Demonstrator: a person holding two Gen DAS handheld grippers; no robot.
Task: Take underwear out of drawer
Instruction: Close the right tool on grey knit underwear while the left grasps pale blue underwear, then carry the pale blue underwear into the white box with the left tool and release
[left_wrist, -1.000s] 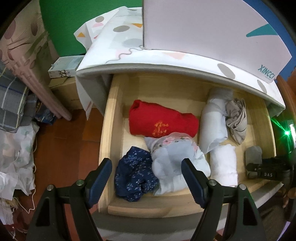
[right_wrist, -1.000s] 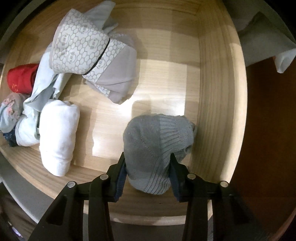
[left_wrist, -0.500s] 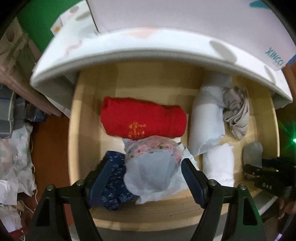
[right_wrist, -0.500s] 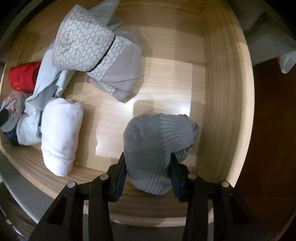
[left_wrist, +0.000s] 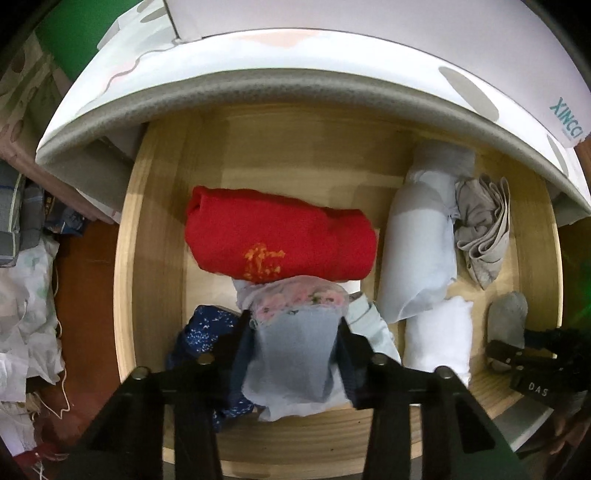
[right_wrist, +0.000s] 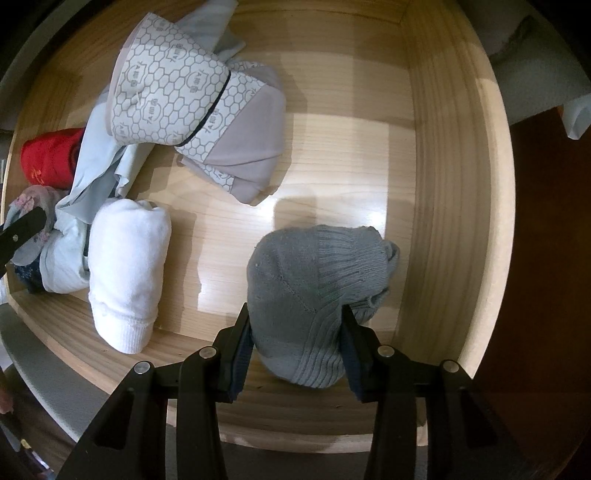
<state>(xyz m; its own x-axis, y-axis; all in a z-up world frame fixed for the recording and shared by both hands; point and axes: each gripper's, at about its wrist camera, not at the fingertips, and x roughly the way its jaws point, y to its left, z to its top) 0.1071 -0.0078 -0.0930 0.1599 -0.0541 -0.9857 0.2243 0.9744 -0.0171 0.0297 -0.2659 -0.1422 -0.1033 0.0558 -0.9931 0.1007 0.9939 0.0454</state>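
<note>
left gripper (left_wrist: 295, 343): we have just closed on blue underwear (left_wrist: 291, 354) | right gripper (right_wrist: 295, 332): still pinching grey sock (right_wrist: 314, 291) | drawer (right_wrist: 443, 184): lift next

The left gripper (left_wrist: 295, 343) reaches down into the open wooden drawer (left_wrist: 147, 236), its black fingers (left_wrist: 242, 343) pressed against both sides of a pale blue folded underwear with a floral band (left_wrist: 295, 332). The right gripper (right_wrist: 297, 328) sits at 3 o'clock from it, low in the drawer, its fingers (right_wrist: 240, 339) clamped on a grey knitted sock (right_wrist: 314, 280).
</note>
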